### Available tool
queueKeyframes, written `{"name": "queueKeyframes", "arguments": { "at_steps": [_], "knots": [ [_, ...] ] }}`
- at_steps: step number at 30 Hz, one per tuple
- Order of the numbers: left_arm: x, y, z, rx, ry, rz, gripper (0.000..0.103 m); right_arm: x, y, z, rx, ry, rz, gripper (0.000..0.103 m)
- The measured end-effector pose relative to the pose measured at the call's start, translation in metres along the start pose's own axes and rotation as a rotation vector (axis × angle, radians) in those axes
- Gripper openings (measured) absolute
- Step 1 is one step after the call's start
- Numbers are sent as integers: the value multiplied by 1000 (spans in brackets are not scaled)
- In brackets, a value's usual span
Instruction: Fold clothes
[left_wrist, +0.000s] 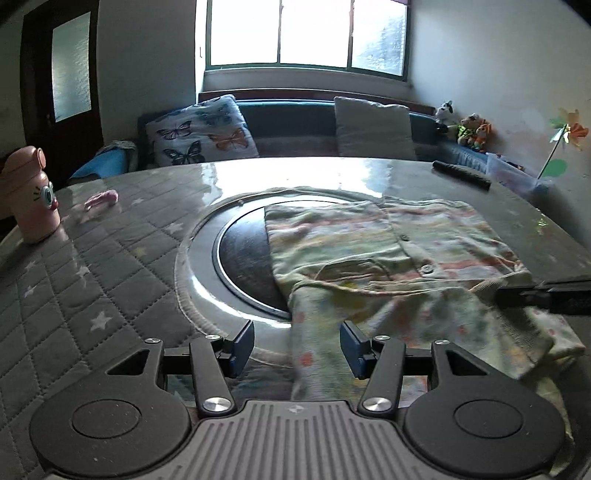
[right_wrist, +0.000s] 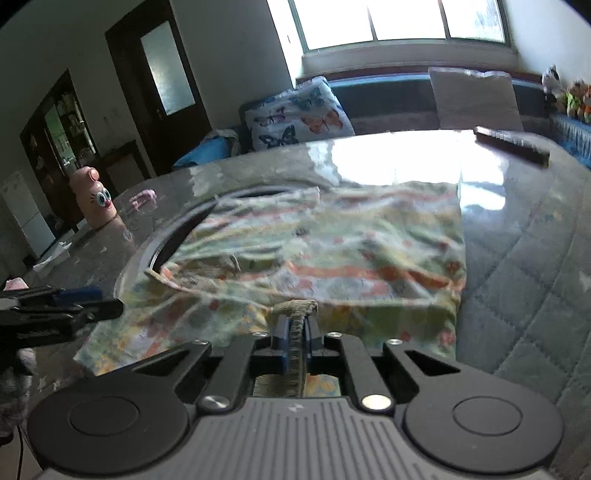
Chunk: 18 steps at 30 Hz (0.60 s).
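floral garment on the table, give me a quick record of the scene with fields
garment: floral garment, partly folded, lying across the round inset in the table
left gripper: left gripper open, a strip of the fabric between its fingers, pads not pressing
right gripper: right gripper shut on the ribbed hem at the near edge
other items: pink bottle at far left, dark remote at far right
fold state: unfinished
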<state>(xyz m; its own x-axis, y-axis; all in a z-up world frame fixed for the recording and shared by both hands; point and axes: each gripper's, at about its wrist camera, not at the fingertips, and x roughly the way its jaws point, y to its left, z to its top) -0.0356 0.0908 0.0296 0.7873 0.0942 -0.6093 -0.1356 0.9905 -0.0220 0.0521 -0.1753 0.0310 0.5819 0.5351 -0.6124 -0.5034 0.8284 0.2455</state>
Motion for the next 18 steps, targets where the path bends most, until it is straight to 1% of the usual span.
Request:
{"name": "queueKeyframes", "arguments": {
  "at_steps": [4, 7, 9, 11, 13, 15, 16, 17, 18],
  "knots": [
    [6, 2, 1, 9, -1, 20, 55, -23, 7, 13, -13, -67, -14, 6],
    [13, 3, 1, 16, 8, 37, 55, -30, 5, 19, -19, -95, -53, 6],
    [17, 3, 1, 25, 14, 50, 55, -23, 1, 18, -13, -68, -70, 7],
    [19, 3, 0, 35, 19, 60, 55, -11, -4, 12, -8, -16, -88, 11],
    [20, 4, 1, 41, 21, 67, 55, -3, -7, 5, -24, 12, -119, 13],
    [18, 5, 3, 43, 16, 69, 55, -3, -9, 3, -32, 18, -122, 14],
    [17, 4, 5, 43, 10, 67, 55, -6, -9, 3, -36, 12, -114, 17],
    [16, 3, 7, 43, 4, 63, 54, -7, -8, 4, -45, 4, -106, 22],
    [16, 1, 8, 48, -1, 58, 54, -8, -5, 5, -58, 1, -95, 24]
  ]
}}
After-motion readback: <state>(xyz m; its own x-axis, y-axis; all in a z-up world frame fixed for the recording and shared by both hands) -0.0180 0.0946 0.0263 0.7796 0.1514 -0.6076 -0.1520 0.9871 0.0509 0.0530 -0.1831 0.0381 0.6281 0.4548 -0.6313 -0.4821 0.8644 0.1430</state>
